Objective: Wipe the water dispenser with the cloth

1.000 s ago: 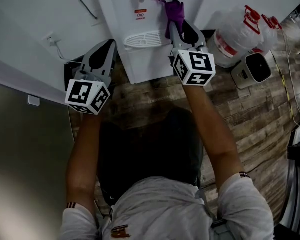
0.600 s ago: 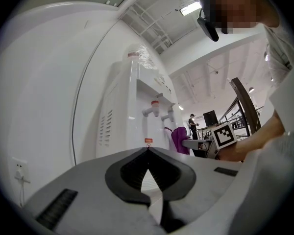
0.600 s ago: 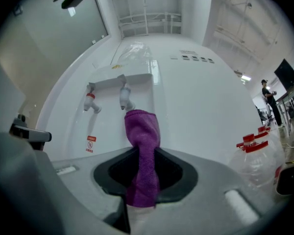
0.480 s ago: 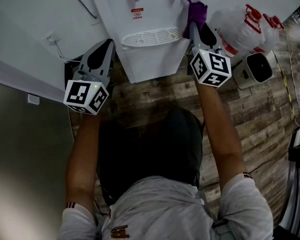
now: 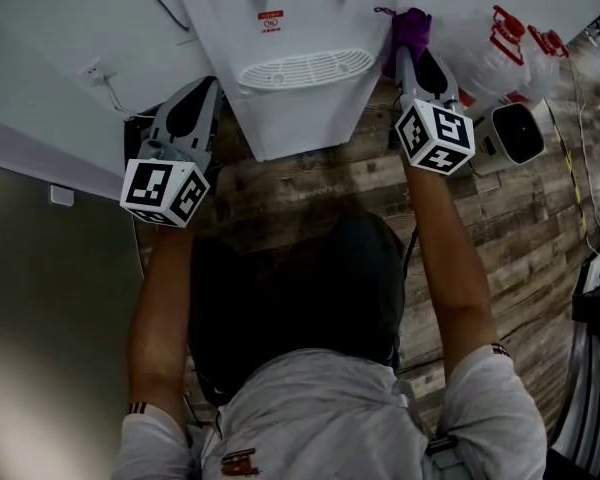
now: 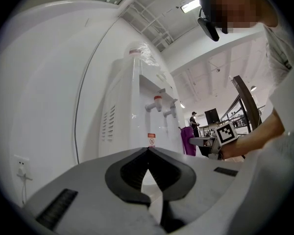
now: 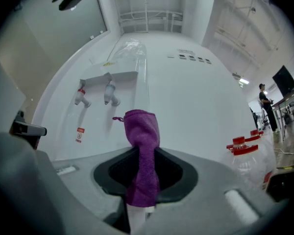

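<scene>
The white water dispenser stands at the top centre of the head view, with its slotted drip tray facing me. My right gripper is shut on a purple cloth, which sits at the dispenser's right front corner. In the right gripper view the cloth sticks up between the jaws, before the dispenser's side panel and its two taps. My left gripper hangs left of the dispenser, shut with nothing in it; its view shows the dispenser ahead and the cloth far right.
Large water bottles with red caps and a small white appliance stand right of the dispenser. A wall socket with a cable sits on the wall at left. A grey panel runs along the left over the wooden floor.
My right gripper has carried the cloth rightward, from the dispenser's front below the taps to its right front corner. The left gripper has hardly moved.
</scene>
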Motion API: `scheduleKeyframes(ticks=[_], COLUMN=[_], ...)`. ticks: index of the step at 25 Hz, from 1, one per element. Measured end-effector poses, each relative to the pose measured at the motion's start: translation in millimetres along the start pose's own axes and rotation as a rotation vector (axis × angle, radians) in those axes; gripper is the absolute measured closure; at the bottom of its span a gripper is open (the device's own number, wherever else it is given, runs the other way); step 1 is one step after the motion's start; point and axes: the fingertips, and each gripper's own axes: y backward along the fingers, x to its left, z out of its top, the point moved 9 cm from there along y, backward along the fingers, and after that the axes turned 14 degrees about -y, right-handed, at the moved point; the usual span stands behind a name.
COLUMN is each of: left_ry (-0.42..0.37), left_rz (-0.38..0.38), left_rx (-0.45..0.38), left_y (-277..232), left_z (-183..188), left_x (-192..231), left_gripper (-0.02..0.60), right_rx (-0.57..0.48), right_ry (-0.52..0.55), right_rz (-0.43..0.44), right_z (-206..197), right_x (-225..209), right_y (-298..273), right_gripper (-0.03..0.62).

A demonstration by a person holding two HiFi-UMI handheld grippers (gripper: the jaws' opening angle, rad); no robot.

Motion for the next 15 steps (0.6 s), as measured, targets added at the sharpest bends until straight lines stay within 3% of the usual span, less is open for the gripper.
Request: scheduleKeyframes(ticks=[7,15], left_ry=[0.004,0.019], left_rz=[-0.004,-0.02], left_rx=[-0.005,0.001], left_y=[2.2,9.5], left_z=[-3.7,-20.3], left_x=[0.7,4.1], left_gripper=[0.583,0.583], right_rx=[-0.017,-0.008], right_ry=[0.004,0.012], right_rz=[0.045,0.201], right_z=[2.0,-31.7], right_x=[18.1,102.6], right_y=[19.0,39.1], right_gripper=[0.497,0.497])
